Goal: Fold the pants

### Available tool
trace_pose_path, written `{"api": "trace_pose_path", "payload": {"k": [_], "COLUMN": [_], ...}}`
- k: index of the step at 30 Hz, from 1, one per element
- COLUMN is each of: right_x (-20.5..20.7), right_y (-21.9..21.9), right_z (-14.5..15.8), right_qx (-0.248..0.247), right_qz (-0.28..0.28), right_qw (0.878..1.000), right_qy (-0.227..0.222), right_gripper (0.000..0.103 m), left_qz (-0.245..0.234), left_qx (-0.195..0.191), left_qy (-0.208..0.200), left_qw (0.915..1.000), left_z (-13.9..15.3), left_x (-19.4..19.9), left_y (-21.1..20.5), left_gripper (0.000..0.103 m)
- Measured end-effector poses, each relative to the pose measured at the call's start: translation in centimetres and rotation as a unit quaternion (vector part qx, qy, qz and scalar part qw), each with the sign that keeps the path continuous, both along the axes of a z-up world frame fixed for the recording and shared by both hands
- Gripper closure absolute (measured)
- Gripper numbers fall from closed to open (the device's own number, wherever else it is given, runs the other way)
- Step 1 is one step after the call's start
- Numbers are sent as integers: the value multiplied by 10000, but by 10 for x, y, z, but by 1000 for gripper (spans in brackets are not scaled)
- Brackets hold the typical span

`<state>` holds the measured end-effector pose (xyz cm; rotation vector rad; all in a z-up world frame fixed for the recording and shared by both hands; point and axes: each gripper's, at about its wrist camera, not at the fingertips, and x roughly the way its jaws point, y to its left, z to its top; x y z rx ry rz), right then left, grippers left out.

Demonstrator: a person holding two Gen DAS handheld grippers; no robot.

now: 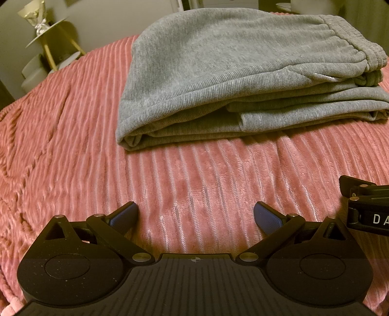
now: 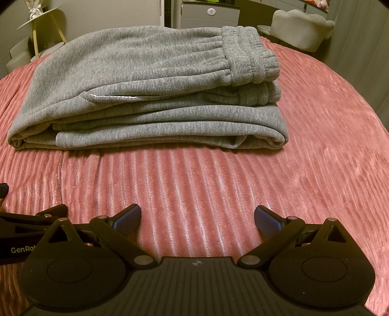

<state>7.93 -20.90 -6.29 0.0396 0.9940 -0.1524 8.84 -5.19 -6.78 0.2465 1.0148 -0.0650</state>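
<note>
Grey ribbed pants (image 1: 238,73) lie folded in a thick stack of layers on the pink ribbed bedspread (image 1: 73,136), with the elastic waistband on top at the right. They also show in the right wrist view (image 2: 145,97). My left gripper (image 1: 195,214) is open and empty, low over the bedspread and a short way in front of the stack. My right gripper (image 2: 197,215) is open and empty too, beside the left one and equally short of the stack. Part of the right gripper's body (image 1: 364,206) shows at the right edge of the left view.
A small gold-legged side table (image 1: 48,36) stands off the bed at the back left. A pale upholstered chair (image 2: 304,26) and a white cabinet (image 2: 209,14) stand behind the bed. The pink bedspread (image 2: 328,145) stretches to the right of the stack.
</note>
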Motion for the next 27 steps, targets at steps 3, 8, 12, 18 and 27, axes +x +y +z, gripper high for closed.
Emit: {"api": "trace_pose_path", "payload": {"k": [3,8,12,18,27], "right_x": [1,1,0,1,1], "right_y": [-1,-2,-1,-1,-2], "right_z": [0,0,0,0,0], "right_qx": [2,-1,-16,-21,-29], "right_qz": [-1,-2,-3,-1,-5], "right_qw": [10000,10000,10000,10000,10000], "right_qy": [0,0,-1,-2,-5], "right_gripper": [3,3,3,3,3], "left_qz": [0,-2,1,6,6], "left_qx": [1,3,-2,-15,-22], "left_qy": [0,1,5,14,23], "left_qw": [10000,10000,10000,10000,10000], "left_z": [0,-1,-1,-2,-4], "left_x": [0,0,0,0,3], "left_y": [0,0,0,2,3], "left_gripper": [0,0,0,0,0]}}
